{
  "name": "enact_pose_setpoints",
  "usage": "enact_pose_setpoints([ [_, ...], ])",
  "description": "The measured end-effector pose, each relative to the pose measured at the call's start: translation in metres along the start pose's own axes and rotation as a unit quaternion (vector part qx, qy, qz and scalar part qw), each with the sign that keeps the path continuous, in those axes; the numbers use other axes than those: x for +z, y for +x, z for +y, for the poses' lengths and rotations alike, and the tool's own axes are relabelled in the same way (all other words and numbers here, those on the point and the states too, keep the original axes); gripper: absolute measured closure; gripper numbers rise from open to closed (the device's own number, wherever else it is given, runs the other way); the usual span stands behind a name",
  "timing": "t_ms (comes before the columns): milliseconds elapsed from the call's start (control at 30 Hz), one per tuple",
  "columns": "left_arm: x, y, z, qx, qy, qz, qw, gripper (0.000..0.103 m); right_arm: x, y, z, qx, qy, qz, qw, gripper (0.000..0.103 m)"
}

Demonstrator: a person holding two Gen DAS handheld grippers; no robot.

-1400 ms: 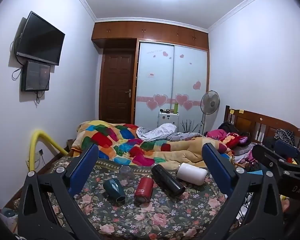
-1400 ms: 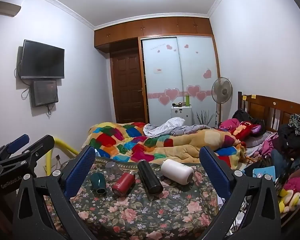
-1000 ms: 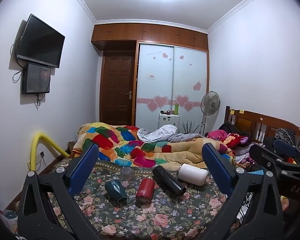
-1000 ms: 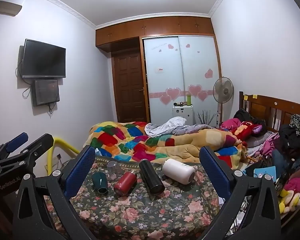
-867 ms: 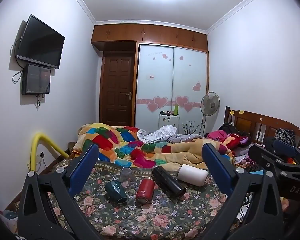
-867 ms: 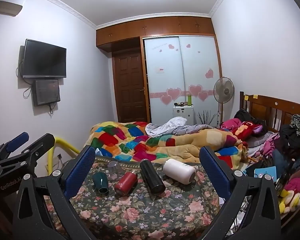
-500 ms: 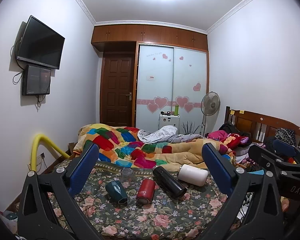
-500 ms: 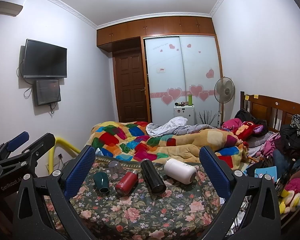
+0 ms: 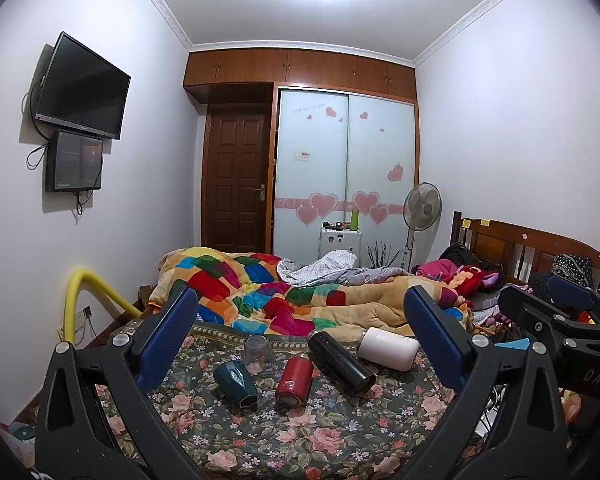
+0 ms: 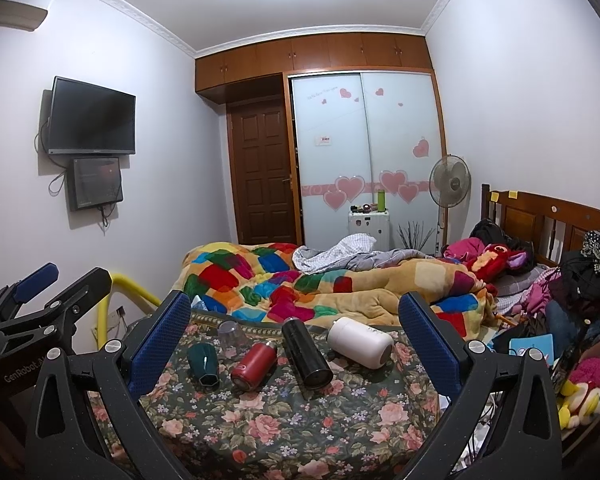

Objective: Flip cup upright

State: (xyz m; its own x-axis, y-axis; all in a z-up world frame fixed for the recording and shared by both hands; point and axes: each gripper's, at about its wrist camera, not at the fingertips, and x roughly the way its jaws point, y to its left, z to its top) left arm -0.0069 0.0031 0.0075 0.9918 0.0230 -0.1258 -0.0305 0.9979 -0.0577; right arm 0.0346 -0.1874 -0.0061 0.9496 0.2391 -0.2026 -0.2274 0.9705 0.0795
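I hold my left hand-held gripper (image 9: 300,344) spread wide with nothing between its blue pads (image 9: 168,340), raised short of the flowered surface (image 9: 300,436). My right hand-held gripper (image 10: 294,338) is likewise released and bare, its pads (image 10: 428,344) framing the same cloth.

Taking the red cup (image 9: 295,377) as my mark: it lies on its side near the middle of the surface, base toward me. Just to its left lies the dark green cup (image 9: 235,379), also tipped over, its faceted end toward me. Behind those two stands a clear glass (image 9: 259,349), mouth down. To the right of the red cup lies the black cup (image 9: 341,362), and beyond that the white cup (image 9: 388,348), both on their sides. Behind them all is the patchwork quilt (image 9: 260,292) on the bed.
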Motion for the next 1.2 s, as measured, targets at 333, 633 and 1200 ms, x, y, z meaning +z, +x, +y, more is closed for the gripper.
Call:
enact_pose_setpoints([
  [333,-0.003,0.000,0.003,0.001,0.001,0.001,1.0000,0.000,0.000,0.000,0.001,0.000,0.000,0.001,1.000,0.000],
  [633,-0.010,0.000,0.001,0.004,0.000,0.002,1.0000,0.000,-0.003,-0.001,0.008,0.001,0.001,0.003,1.000,0.000],
  [1200,-0.009,0.002,-0.004,0.001,0.003,0.000,1.0000,0.000,-0.008,-0.004,0.000,-0.001,0.001,0.003,1.000,0.000],
])
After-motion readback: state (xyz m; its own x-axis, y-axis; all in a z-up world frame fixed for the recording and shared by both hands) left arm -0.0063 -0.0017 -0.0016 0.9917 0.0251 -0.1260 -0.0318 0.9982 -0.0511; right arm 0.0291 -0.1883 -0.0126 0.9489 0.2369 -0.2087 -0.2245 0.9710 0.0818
